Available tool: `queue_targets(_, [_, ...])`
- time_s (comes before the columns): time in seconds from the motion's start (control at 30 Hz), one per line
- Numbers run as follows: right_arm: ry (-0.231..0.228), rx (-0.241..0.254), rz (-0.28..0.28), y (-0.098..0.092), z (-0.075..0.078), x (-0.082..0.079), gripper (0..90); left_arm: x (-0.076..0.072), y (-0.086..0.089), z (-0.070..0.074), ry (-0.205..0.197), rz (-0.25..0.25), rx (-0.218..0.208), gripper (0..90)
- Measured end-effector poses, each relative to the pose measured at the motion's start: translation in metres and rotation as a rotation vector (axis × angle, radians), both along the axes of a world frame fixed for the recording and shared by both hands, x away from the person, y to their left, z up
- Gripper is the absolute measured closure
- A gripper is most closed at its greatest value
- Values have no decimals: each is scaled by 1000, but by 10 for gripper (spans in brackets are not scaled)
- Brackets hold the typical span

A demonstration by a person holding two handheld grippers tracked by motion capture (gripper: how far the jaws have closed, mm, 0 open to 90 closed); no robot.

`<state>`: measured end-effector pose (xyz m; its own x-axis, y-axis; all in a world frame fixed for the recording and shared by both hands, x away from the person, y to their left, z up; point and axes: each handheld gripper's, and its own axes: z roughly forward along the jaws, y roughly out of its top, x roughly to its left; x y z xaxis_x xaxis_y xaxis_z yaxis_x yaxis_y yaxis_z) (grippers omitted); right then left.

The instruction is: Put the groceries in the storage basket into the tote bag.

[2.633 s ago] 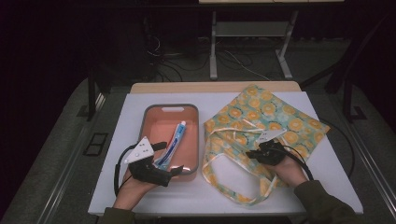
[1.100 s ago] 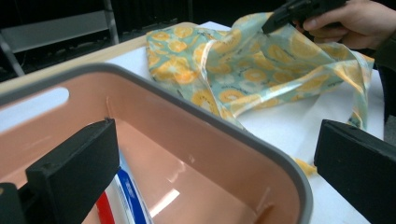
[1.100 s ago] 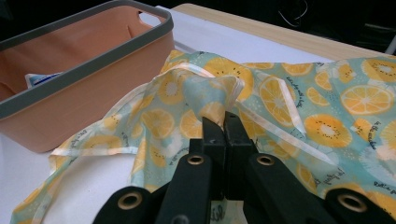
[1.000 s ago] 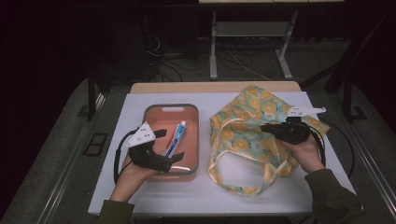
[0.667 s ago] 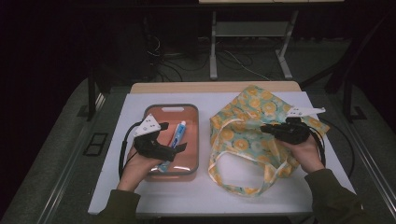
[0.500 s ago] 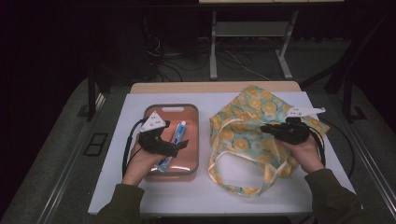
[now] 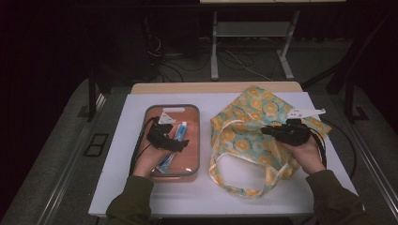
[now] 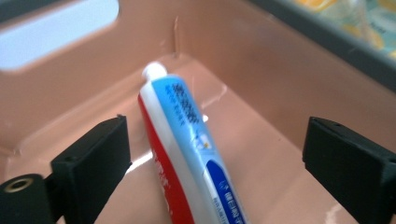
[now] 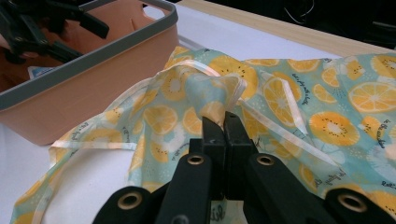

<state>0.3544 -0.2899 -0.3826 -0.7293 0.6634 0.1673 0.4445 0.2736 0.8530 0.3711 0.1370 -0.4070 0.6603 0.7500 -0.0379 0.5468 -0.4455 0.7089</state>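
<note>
Toothpaste (image 8: 187, 140) is lying on the floor of the pink bin (image 7: 187, 115), cap toward the far wall, and I am working the pickup step: my left gripper (image 7: 180, 143) is hanging inside the bin with its jaws wide apart on either side of the tube, having just been closing a little, pads not yet touching. My right gripper (image 9: 223, 122) is clamped together on a fold of the lemon-print bag (image 9: 327, 107), lifting its edge. Next, I judge, the left needs to drop lower and squeeze across the tube's middle. The left gripper view is giving me the gap at each pad; the high view is giving the bag just beside the bin on the white table (image 7: 141, 192).
</note>
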Motion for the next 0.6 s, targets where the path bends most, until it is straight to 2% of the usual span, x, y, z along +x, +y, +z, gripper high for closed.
queue_targets(0.07, [-1, 0, -1, -1, 0, 0, 894, 1, 0, -2, 25, -1, 8, 86])
queue_targets(0.3, [-3, -5, 2, 0, 0, -1, 894, 3, -3, -10, 96, 21, 91, 167])
queue_targets(0.4, [-5, -8, 4, 0, -1, -1, 894, 3, -4, -13, 125, 14, 93, 210])
queue_targets(0.5, [-3, -8, 4, 0, -1, -2, 894, 3, -6, -17, 152, 15, 142, 245])
queue_targets(0.6, [-3, -10, 5, 0, -1, -2, 894, 4, -6, -19, 174, 48, 175, 290])
